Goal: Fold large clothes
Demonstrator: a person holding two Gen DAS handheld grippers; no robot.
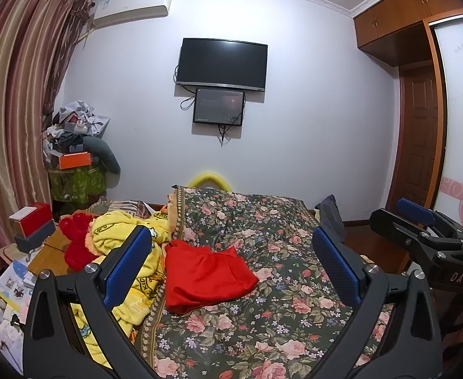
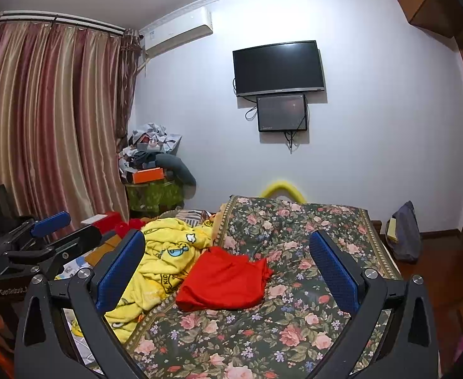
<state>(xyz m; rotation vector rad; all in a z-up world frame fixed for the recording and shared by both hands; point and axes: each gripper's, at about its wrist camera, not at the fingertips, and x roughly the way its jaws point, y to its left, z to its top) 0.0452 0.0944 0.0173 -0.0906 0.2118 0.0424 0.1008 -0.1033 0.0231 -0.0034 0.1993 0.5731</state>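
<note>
A red garment (image 1: 203,274) lies crumpled in a loose folded heap on the floral bedspread (image 1: 272,240), left of the bed's middle. It also shows in the right wrist view (image 2: 225,279) on the same bedspread (image 2: 294,290). My left gripper (image 1: 231,262) is open and empty, held above the near part of the bed, with the garment between its blue pads in view. My right gripper (image 2: 228,268) is open and empty, at like height to the right; it shows at the right edge of the left wrist view (image 1: 421,230).
A yellow cartoon blanket (image 1: 127,237) is bunched at the bed's left edge, with a red plush (image 1: 76,240) beside it. Boxes and papers (image 1: 26,246) crowd the left side. A pile of clutter (image 1: 73,145) stands by the curtain. A grey bag (image 2: 405,233) sits on the floor right.
</note>
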